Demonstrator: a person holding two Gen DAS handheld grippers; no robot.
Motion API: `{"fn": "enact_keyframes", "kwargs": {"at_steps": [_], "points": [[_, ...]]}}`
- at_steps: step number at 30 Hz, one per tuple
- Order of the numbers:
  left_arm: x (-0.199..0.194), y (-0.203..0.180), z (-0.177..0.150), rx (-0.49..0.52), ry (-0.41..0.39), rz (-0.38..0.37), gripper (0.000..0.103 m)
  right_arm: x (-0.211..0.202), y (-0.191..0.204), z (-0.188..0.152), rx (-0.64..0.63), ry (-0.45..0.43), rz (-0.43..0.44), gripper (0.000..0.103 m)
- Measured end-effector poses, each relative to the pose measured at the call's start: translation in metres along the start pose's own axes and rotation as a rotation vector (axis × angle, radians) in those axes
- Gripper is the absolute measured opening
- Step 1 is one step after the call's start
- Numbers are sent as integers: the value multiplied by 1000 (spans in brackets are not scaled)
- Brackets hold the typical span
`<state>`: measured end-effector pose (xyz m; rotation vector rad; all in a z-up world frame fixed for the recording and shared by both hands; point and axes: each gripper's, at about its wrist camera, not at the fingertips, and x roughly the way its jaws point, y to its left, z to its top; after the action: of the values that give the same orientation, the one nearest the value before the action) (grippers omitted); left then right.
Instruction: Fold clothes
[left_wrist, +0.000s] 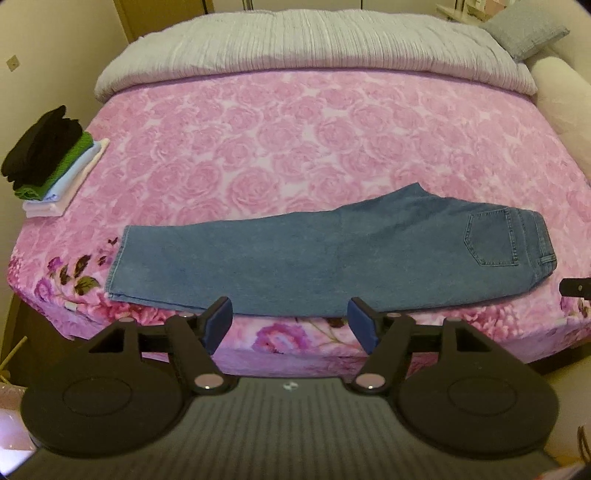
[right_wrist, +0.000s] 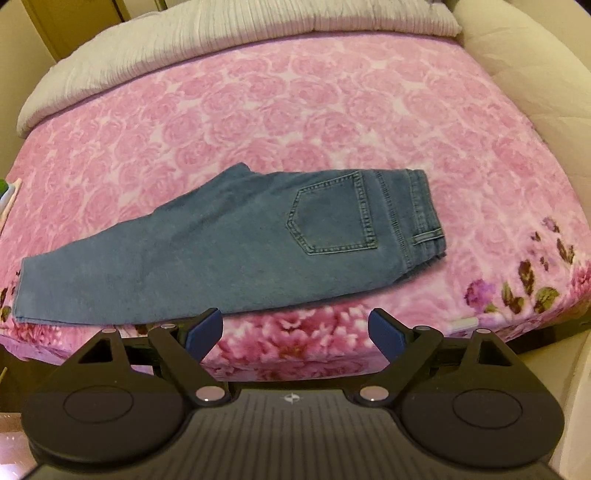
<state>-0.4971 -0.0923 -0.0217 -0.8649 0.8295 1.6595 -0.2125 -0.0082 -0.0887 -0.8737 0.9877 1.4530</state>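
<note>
Jeans (left_wrist: 314, 254) lie flat on the bed (left_wrist: 295, 140), folded leg over leg, near its front edge; hem toward the folded stack (left_wrist: 55, 158), waist away from it. Denim looks heavy, stiff-ish, not slippery; best taken at hem corners and waistband. Left gripper (left_wrist: 291, 323) and right gripper (right_wrist: 295, 330) hang above the bed's front edge, tilted down, jaws apart, nothing held.

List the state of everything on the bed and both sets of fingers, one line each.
jeans: folded in half lengthwise, lying flat, back pocket up, ungripped
stack of clothes: folded, piled at the bed's left edge
duvet: bunched at the far end
pillow: propped at the far right corner
left gripper: fingers open, empty
right gripper: fingers open, empty
</note>
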Motion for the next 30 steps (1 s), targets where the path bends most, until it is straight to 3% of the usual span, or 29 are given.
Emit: {"fn": "enact_keyframes", "kwargs": {"at_steps": [20,30], "points": [[-24,5,-28,-21,-6,-12,68,-24,10,-28,-63,-21,29,88],[-17,41,-29,-81,0,13,69,-21,32,-18,-89,-28,52,88]]}}
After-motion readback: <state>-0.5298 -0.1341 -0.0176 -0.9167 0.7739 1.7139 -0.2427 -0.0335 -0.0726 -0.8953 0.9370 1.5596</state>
